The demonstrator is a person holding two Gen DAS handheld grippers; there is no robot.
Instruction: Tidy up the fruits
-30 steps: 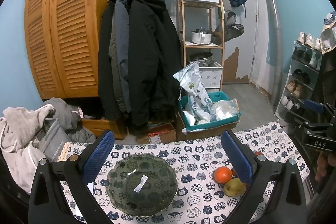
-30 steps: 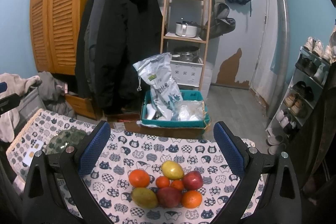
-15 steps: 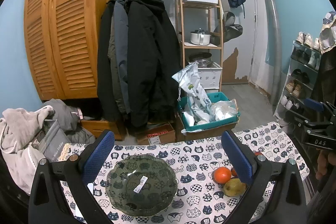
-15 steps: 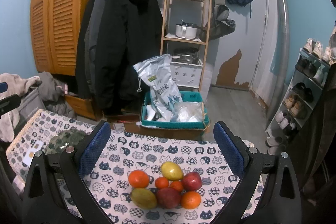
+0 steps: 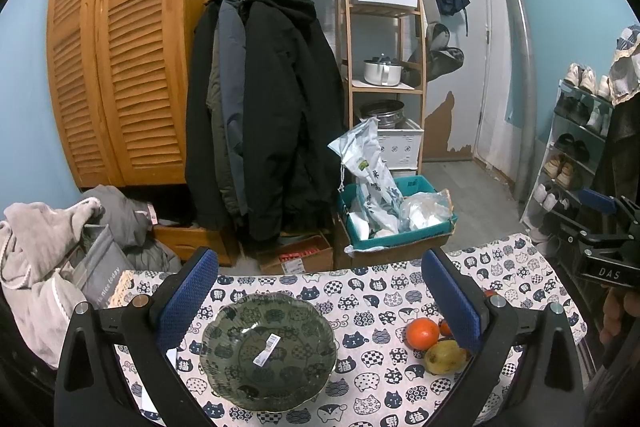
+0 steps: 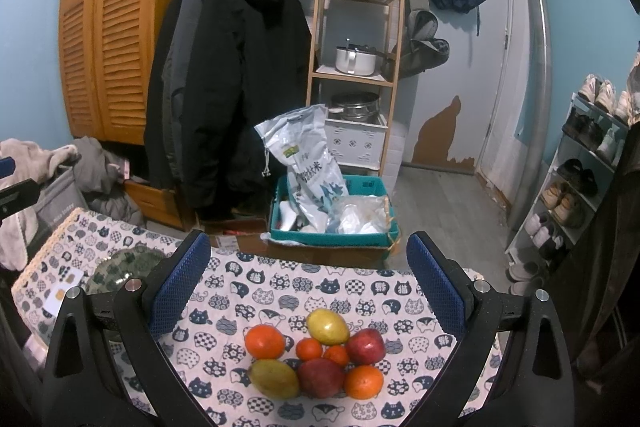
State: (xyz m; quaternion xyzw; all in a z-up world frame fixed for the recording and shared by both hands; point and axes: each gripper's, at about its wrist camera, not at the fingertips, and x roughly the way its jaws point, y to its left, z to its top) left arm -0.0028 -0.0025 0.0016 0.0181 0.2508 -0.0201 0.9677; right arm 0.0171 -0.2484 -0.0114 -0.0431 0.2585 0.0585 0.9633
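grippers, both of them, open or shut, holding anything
Left gripper: open, empty, over the bowl.
Right gripper: open, empty, over the fruit.

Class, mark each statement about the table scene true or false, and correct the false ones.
1. The bowl already holds fruit. False: it holds only a white label.
2. Both grippers are open. True: the left gripper and right gripper grip nothing.
3. The fruit is scattered across the table. False: the pieces sit in one tight cluster.
4. The cluster contains two red apples. True.
5. The tablecloth is plain white. False: it has a cat pattern.
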